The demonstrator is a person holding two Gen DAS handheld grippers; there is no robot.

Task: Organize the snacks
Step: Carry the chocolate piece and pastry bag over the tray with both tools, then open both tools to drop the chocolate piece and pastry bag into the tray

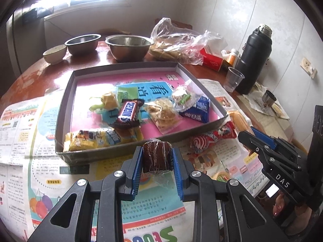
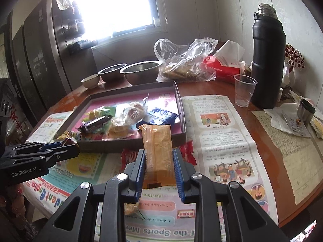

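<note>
Clamping a dark brown wrapped cake (image 1: 157, 156) between narrowly parted blue pads, the left gripper (image 1: 157, 167) carries "GenRobot.AI" on its side. Just ahead of it sits the grey tray (image 1: 60, 125) holding a Snickers bar (image 1: 128, 111). The right gripper (image 2: 159, 169), marked "DAS", pinches an orange packet (image 2: 157, 147); beneath it on the counter (image 2: 268, 141), newspaper (image 2: 220, 133) reads "the Sports Mee" and "Student English".

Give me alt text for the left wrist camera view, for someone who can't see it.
The left claw grips a brown wrapped cake just in front of a shallow box of packaged snacks on a newspaper-covered table. The right claw, at the right edge, holds an orange packet.
</note>
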